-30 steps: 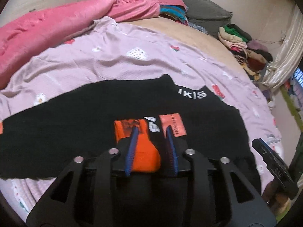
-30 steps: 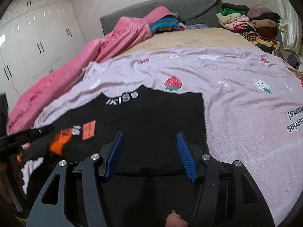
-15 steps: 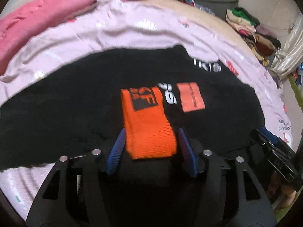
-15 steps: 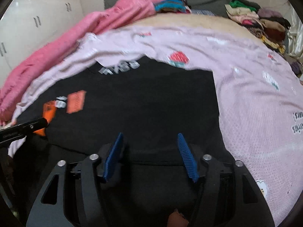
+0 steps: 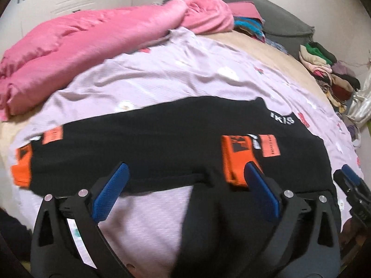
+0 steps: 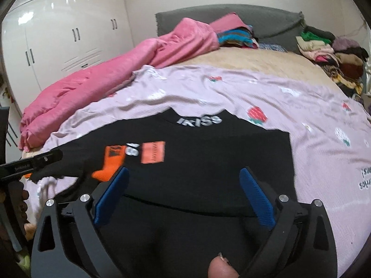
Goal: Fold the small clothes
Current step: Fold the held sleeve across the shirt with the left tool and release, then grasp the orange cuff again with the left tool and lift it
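Note:
A black top with white lettering and orange cuffs lies spread on the lilac sheet. One orange cuff is folded onto its body; the other orange cuff lies at the far left. My left gripper is open and empty, above the top's near edge, its right finger beside the folded cuff. In the right wrist view the top lies under my right gripper, which is open and empty. The left gripper shows at that view's left edge.
A pink quilt is heaped along the bed's left side. Stacked clothes sit at the far right, a grey headboard cushion at the back. White wardrobes stand left of the bed. The right gripper shows at the left wrist view's right edge.
My left gripper has opened, let go of the orange cuff and pulled back to the left. The cuff now lies on the top. My right gripper stays open and has drawn back a little.

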Tool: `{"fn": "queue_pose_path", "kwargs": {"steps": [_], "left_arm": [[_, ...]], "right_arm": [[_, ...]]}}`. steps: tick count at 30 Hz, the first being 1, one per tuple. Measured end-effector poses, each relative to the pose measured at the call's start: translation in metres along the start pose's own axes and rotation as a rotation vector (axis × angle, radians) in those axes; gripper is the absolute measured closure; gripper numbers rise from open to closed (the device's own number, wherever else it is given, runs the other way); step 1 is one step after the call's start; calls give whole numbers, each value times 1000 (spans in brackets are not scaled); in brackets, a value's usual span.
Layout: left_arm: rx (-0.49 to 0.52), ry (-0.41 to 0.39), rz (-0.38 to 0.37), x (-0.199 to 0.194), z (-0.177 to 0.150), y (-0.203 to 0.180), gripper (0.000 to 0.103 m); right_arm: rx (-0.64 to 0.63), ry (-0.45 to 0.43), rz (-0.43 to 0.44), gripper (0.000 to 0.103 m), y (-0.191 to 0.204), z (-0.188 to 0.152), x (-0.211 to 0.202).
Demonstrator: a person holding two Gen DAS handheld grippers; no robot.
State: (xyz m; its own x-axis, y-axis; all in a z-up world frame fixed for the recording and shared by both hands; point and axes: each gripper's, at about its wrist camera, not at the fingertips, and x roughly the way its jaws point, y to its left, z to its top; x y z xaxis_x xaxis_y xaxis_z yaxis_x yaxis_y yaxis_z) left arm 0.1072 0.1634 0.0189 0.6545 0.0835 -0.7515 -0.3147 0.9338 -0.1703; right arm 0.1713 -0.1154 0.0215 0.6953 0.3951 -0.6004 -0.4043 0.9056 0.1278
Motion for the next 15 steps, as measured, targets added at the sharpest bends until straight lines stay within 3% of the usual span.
{"fn": "queue_pose_path", "kwargs": {"steps": [15], "left_arm": [[-157, -3, 83, -21, -17, 89, 10]], "right_arm": [[-133, 2, 124, 7, 91, 12, 13]]}}
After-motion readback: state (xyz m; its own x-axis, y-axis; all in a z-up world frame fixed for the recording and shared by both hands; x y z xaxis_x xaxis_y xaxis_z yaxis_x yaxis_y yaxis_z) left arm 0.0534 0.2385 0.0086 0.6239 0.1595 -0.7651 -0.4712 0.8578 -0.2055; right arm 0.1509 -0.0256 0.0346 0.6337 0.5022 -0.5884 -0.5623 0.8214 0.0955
